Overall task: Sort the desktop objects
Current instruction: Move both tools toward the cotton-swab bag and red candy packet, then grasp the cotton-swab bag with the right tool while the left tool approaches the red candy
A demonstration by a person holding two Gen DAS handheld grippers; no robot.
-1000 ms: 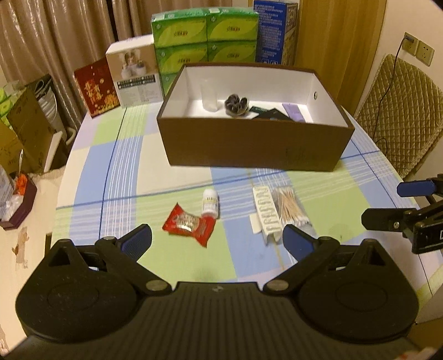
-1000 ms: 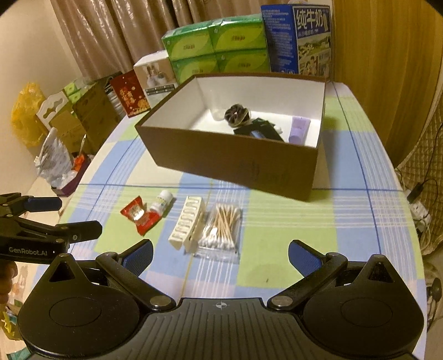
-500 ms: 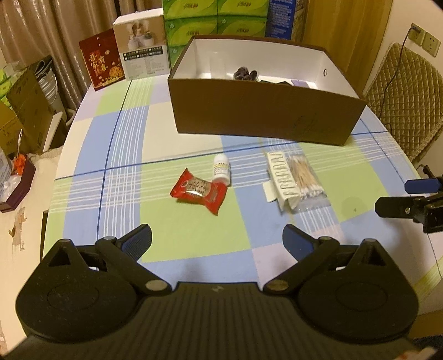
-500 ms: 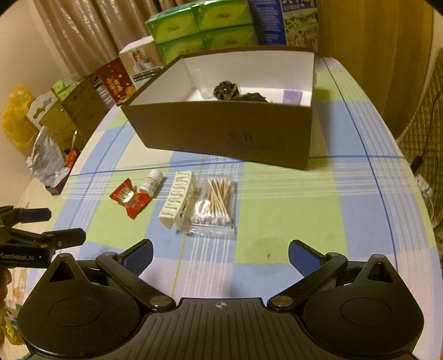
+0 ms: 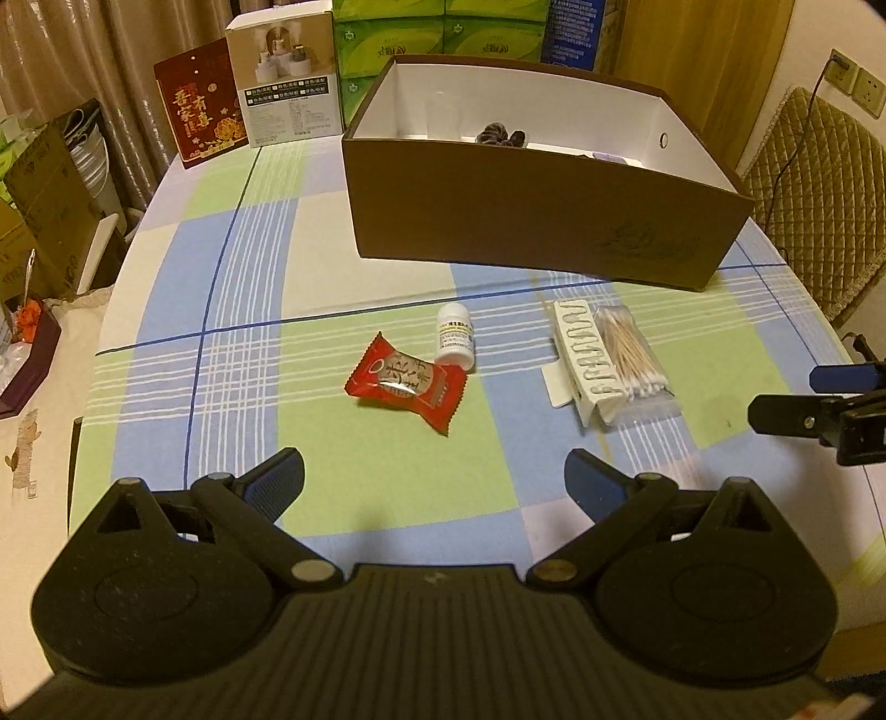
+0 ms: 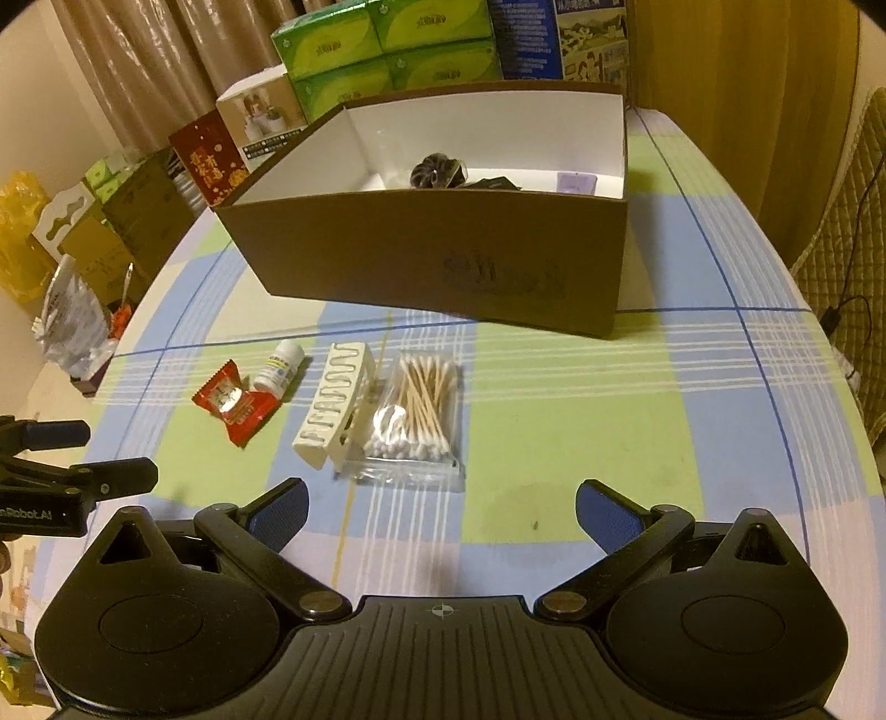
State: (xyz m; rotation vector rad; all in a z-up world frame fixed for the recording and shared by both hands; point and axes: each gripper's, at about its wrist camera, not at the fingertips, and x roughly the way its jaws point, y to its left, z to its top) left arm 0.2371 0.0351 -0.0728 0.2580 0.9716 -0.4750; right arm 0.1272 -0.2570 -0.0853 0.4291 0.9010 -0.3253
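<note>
On the checked tablecloth lie a red snack packet (image 5: 407, 381) (image 6: 235, 401), a small white pill bottle (image 5: 455, 337) (image 6: 279, 368) on its side, a white hair claw clip (image 5: 581, 360) (image 6: 332, 407) and a clear bag of cotton swabs (image 5: 631, 360) (image 6: 415, 415). Behind them stands an open brown box (image 5: 542, 221) (image 6: 443, 260) with a dark scrunchie (image 6: 437, 171) and other small items inside. My left gripper (image 5: 434, 484) hovers open just short of the packet. My right gripper (image 6: 443, 509) hovers open just short of the swab bag. Neither holds anything.
Green tissue packs (image 6: 387, 50), a white product box (image 5: 288, 77), a red card box (image 5: 202, 119) and a blue carton (image 6: 565, 39) stand along the table's far edge. Cardboard boxes (image 5: 44, 210) sit on the floor to the left, a quilted chair (image 5: 819, 183) to the right.
Both grippers have dropped lower and moved in toward the items on the cloth; the box interior shows less from this angle. Both stay open and nothing on the table has moved.
</note>
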